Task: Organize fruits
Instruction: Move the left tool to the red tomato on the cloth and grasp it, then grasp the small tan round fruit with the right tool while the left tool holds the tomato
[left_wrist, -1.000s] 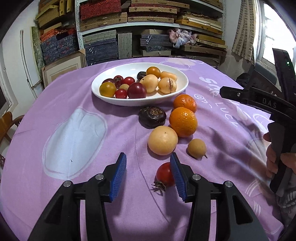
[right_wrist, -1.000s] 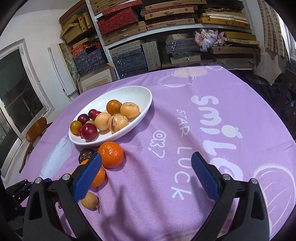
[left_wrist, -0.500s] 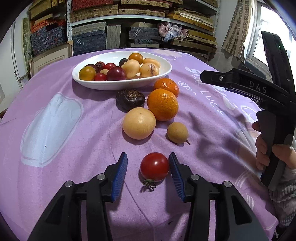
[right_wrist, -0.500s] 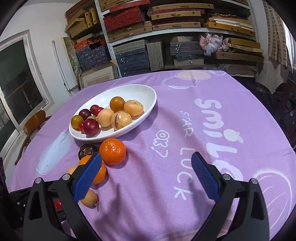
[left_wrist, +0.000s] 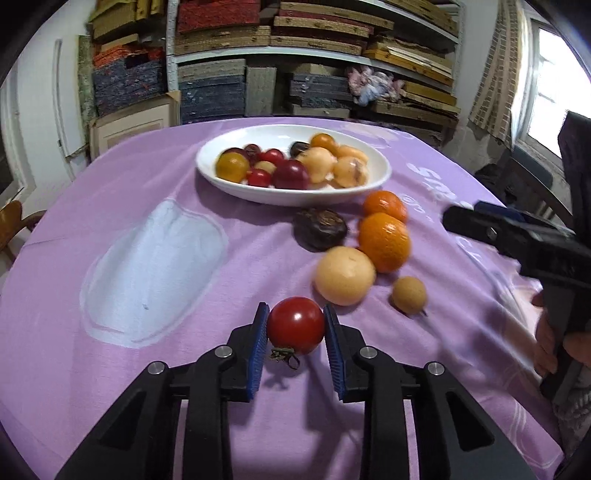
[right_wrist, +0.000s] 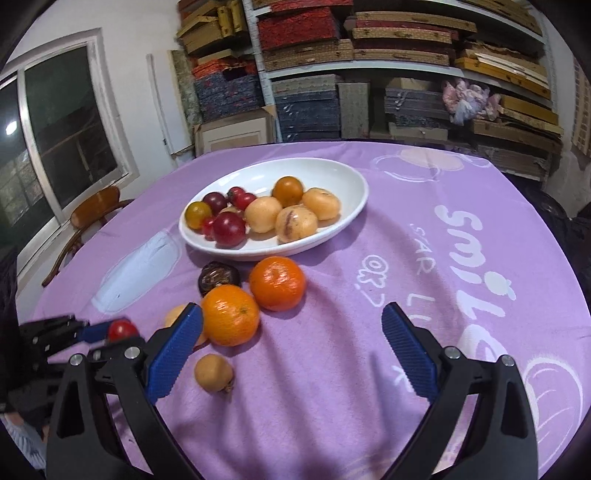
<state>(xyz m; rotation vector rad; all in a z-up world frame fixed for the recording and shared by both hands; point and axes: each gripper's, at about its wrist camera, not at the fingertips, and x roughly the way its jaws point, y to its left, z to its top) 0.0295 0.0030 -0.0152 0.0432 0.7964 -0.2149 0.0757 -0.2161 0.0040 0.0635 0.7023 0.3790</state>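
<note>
My left gripper (left_wrist: 295, 345) is shut on a red tomato (left_wrist: 295, 325) and holds it just above the purple tablecloth; the tomato also shows in the right wrist view (right_wrist: 121, 329). A white oval plate (left_wrist: 376, 177) holds several small fruits. In front of it lie two oranges (left_wrist: 384, 242), a dark wrinkled fruit (left_wrist: 320, 228), a pale round fruit (left_wrist: 345, 275) and a small tan fruit (left_wrist: 409, 294). My right gripper (right_wrist: 291, 354) is open and empty, hovering right of the loose fruits near the closer orange (right_wrist: 229, 315).
The round table (right_wrist: 443, 258) carries a purple cloth with white lettering. Shelves stacked with boards and boxes (right_wrist: 369, 74) stand behind it. A wooden chair (right_wrist: 92, 210) stands at the left by a window.
My left gripper has closed its jaws on the red tomato and lifted slightly. My right gripper has shifted a little toward the oranges and stayed open.
</note>
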